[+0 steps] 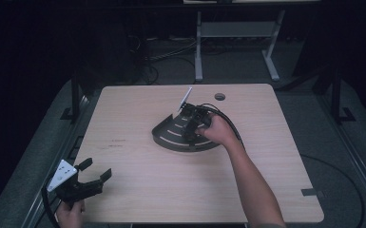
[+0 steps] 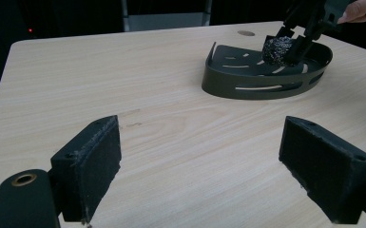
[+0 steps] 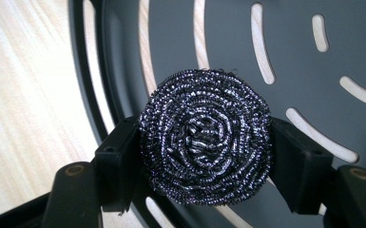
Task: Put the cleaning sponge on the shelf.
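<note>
My right gripper [image 3: 204, 142] clamps a steel scourer [image 3: 205, 137] over the slotted dark tray [image 1: 171, 135]. My left gripper [image 1: 95, 171] gapes wide, holding nothing, at the bench's [image 1: 147, 180] near left corner.

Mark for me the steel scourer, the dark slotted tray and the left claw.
steel scourer [image 3: 204, 137]: right gripper view, centre of its coiled face.
dark slotted tray [image 2: 247, 85]: left gripper view, its near outer wall.
left claw [image 1: 93, 170]: high view, midway between its open fingertips.

Dark things on pale wood
Glinting silver-black steel scourer [image 3: 204, 137]; dark grey slotted tray [image 3: 285, 42]; pale, fine-grained wooden worktop [image 1: 138, 185]; black-padded right tool [image 3: 204, 156].
</note>
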Available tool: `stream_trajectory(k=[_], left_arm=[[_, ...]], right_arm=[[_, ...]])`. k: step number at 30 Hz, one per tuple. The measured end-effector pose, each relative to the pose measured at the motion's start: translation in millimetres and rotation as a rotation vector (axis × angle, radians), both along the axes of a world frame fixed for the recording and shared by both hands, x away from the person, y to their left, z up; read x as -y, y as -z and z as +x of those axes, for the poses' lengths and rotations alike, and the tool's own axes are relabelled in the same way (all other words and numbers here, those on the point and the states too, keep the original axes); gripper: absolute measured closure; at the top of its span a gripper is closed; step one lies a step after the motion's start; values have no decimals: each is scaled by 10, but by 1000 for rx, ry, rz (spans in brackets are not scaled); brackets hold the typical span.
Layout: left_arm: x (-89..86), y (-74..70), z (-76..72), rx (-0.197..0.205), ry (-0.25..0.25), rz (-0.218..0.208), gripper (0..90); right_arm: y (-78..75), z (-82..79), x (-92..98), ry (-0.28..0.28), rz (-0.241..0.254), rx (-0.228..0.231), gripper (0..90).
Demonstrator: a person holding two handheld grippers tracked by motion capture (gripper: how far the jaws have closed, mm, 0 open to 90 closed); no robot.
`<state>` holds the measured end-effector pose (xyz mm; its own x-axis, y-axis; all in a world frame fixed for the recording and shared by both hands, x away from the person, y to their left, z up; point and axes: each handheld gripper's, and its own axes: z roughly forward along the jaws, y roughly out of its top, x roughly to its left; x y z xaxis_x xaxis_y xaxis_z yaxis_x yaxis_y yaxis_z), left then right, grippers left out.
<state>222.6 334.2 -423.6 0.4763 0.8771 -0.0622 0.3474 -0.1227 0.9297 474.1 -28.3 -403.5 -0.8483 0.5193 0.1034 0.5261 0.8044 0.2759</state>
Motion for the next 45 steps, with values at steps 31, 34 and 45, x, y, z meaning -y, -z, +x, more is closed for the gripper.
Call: stream_trajectory(k=[31,34,45], left_arm=[[-4,-1,-3,0,-1,-2,132],[-9,-2,-2,-1,-3,-4,132],[-12,0,6,-5,-5,-1,132]], right_arm=[[202,81,-1,52,-20,-16,317],[214,84,-9,54,-15,-19,313],[216,103,18,56,-11,-26,306]])
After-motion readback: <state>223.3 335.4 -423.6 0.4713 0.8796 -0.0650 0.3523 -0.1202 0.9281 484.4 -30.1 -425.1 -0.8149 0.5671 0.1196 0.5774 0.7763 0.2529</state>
